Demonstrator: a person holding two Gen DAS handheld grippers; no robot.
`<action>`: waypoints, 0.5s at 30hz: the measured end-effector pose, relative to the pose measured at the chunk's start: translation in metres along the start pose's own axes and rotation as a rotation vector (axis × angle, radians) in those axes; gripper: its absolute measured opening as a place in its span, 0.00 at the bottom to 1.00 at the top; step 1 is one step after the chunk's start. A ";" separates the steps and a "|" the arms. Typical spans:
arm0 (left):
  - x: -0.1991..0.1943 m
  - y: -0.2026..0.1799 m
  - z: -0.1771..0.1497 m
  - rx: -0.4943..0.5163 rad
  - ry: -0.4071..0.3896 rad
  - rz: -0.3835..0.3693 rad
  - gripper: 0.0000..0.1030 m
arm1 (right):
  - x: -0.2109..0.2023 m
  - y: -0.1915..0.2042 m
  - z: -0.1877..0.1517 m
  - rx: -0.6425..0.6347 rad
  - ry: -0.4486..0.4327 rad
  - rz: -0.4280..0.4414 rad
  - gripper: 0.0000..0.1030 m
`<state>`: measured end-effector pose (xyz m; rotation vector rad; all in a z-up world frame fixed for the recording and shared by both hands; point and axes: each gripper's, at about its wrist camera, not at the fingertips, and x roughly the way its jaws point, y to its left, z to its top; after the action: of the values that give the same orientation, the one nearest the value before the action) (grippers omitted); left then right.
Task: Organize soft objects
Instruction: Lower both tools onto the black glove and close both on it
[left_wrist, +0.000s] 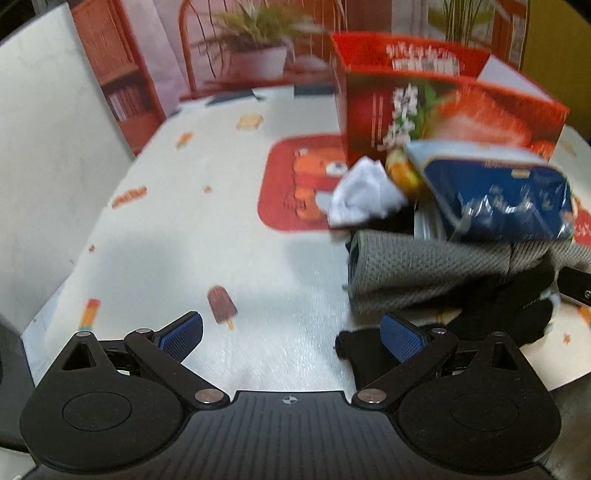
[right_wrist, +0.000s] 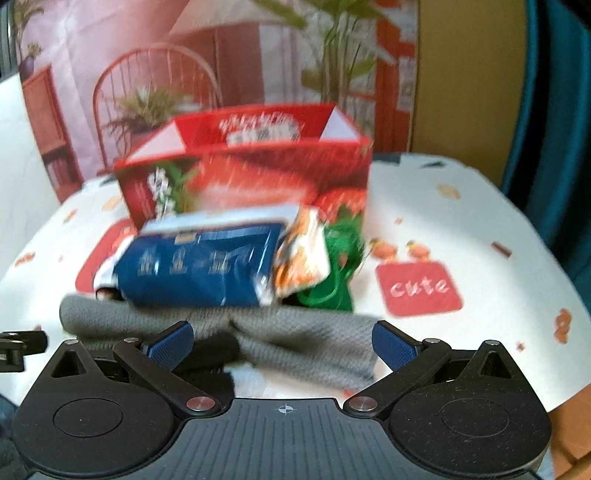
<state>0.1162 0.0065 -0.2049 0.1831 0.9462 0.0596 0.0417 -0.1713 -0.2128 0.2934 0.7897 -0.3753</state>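
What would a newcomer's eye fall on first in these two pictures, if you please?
Most likely the red box, standing open at the back of the table. Next comes the pile in front of it: a blue packet lying on a grey cloth, with a green item to its right. Both the left gripper and the right gripper are open, holding nothing.

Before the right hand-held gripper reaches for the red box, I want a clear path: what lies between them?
Right wrist view: the grey knit cloth, then the blue packet, lie before the red box.
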 end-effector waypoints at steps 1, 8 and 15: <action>0.005 -0.001 -0.001 0.002 0.014 -0.003 1.00 | 0.005 0.001 -0.001 -0.002 0.014 0.004 1.00; 0.018 -0.009 -0.009 0.013 0.084 -0.022 1.00 | 0.029 0.013 -0.006 -0.006 0.093 0.034 1.00; 0.030 -0.014 -0.011 0.027 0.133 -0.027 1.00 | 0.045 0.021 -0.013 -0.022 0.162 0.040 1.00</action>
<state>0.1243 -0.0021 -0.2382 0.1933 1.0818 0.0346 0.0715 -0.1571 -0.2516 0.3217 0.9445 -0.3073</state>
